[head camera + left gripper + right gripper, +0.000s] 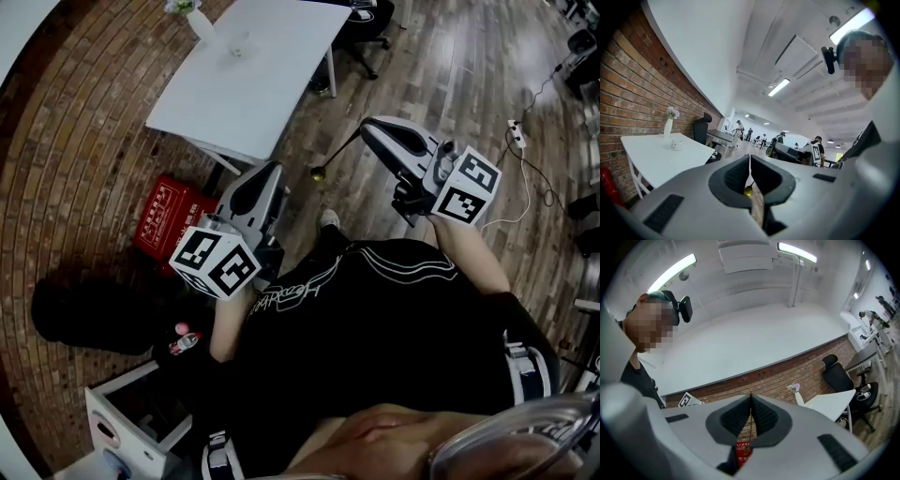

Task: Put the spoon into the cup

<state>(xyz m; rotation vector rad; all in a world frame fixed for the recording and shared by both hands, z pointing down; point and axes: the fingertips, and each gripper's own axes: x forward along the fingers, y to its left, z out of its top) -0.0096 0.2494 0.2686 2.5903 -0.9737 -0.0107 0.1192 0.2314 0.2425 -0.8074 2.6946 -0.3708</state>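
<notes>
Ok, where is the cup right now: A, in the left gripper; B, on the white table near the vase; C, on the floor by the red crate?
B: the cup stands on the white table, close to the vase of flowers.

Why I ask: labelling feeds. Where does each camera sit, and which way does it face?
Head view: on the person's head, looking steeply down at torso, left gripper, right gripper.
Left gripper view: on that gripper, facing the white table; shut jaws, torso show.
Right gripper view: likewise, facing brick wall; spoon in shut jaws.
Shared: white table.
</notes>
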